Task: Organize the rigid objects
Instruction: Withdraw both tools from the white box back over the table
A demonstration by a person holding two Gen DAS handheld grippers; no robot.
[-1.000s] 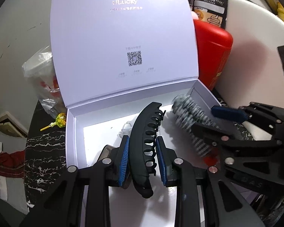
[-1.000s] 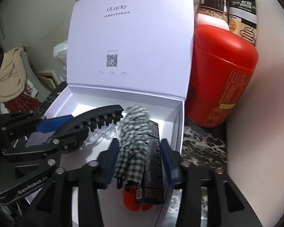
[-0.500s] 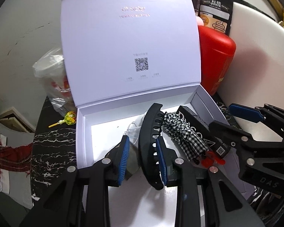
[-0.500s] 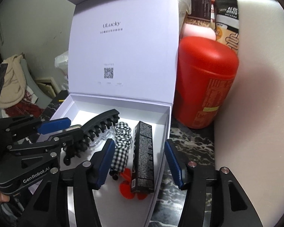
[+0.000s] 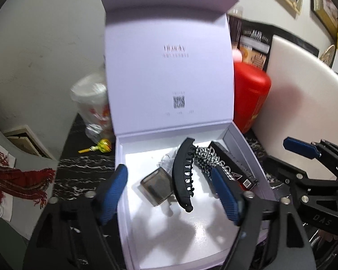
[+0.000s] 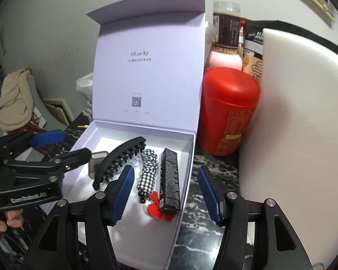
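Left tool [image 5: 169, 193] hangs above the near end of the open white cardboard gift box [image 5: 121, 180], its blue-padded jaws opening wide with nothing pressed between them; the long black plastic banana hair clip [image 5: 184, 175] lies loose on the box floor below them. At the far left of the box floor sits a small smoky-grey translucent case [image 5: 156, 185], touching the clip's left side, with a bit of clear wrapping [image 5: 166, 162] just beyond it. Right of the clip lies a black-and-white checked fabric hair tie [image 6: 148, 171], then a slim black printed carton [image 6: 170, 180] along the right wall, its near end resting over a small red piece [image 6: 155, 207] that I cannot identify. Right tool [image 6: 166, 193] hovers over this right side of the box, jaws opening and empty, the tie and carton lying free beneath. Outside the box, on the dark marbled worktop [image 6: 205, 180], a yellow lollipop [image 5: 101, 146] lies to the far left and a red plastic canister [image 6: 228, 110] stands to the far right. As I judge it, the sorting is nearly done: four items are laid side by side in the box, and what remains is probably closing the upright lid [image 6: 151, 67], unless the lollipop belongs inside too.
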